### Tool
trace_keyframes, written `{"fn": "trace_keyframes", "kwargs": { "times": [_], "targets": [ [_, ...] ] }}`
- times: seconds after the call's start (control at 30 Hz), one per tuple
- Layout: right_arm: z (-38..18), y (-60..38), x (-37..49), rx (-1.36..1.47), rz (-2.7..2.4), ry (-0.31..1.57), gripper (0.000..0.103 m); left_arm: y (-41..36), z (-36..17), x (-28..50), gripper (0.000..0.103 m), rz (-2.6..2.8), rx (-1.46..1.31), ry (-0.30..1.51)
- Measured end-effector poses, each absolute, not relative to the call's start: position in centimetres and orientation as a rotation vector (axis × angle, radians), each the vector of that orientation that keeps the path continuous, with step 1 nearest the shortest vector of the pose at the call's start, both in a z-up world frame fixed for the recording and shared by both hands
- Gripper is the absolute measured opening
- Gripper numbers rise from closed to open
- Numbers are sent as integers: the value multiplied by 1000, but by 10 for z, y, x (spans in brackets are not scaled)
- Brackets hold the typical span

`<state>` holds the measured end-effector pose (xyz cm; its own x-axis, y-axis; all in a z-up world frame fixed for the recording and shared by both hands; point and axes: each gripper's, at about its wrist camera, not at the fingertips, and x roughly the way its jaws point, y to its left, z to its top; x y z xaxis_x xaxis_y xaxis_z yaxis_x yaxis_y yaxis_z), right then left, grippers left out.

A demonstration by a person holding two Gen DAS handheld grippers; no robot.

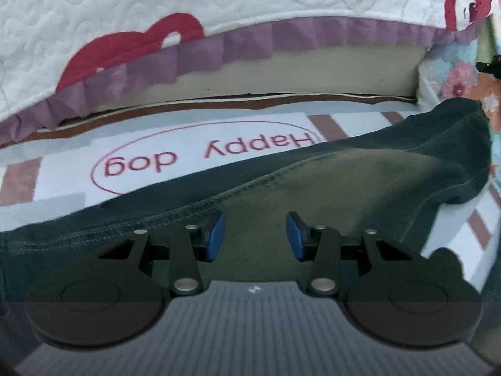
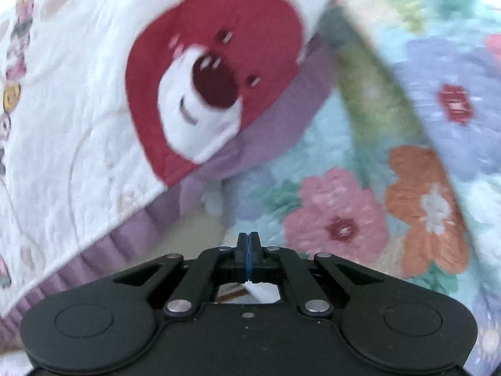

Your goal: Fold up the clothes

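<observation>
A: Where's the garment?

B: The dark green garment lies spread on the striped sheet printed "Happy dog", just in front of my left gripper. Its stitched hem runs slantwise across the left wrist view.

A: Holding it?

B: No. My left jaws stand released above the cloth, blue pads apart with nothing pinched between them. My right gripper has its jaws clenched on nothing; it faces the white quilt with the red bear and purple frill, beside a flowered blanket
</observation>
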<state>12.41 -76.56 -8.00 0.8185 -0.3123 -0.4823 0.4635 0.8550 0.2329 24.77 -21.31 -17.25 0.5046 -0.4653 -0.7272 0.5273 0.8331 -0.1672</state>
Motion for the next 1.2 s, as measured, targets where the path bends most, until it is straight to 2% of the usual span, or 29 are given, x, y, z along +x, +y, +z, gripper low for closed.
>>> {"fn": "trace_keyframes", "kwargs": {
  "times": [0.13,0.2,0.27,0.33,0.47,0.57,0.73,0.93,0.97,1.0,1.07,1.2],
  "targets": [
    [-107,-762,122,365,-457,610,10,-218,-173,246,44,-648,79,851],
    [-125,-762,113,379,-492,663,35,-225,-175,243,45,-668,88,859],
    [-141,-773,101,433,-543,673,44,-233,-177,239,45,-697,77,873],
    [-154,-789,84,554,-601,674,45,-238,-179,235,45,-723,64,889],
    [-168,-815,37,730,-721,633,55,-246,-180,225,46,-748,74,891],
    [-175,-817,3,720,-806,606,55,-250,-180,224,47,-747,88,889],
    [-188,-826,-15,904,-633,493,55,-252,-184,226,47,-743,62,925],
    [-201,-798,35,680,-588,694,55,-256,-182,219,48,-746,101,926],
    [-204,-796,43,637,-596,720,35,-257,-183,219,49,-745,104,931],
    [-203,-796,50,611,-589,722,5,-258,-184,219,49,-743,107,935],
    [-175,-788,61,550,-550,636,5,-259,-185,218,49,-743,111,941],
    [-79,-758,59,349,-495,364,3,-255,-178,218,49,-769,86,925]
  ]
}}
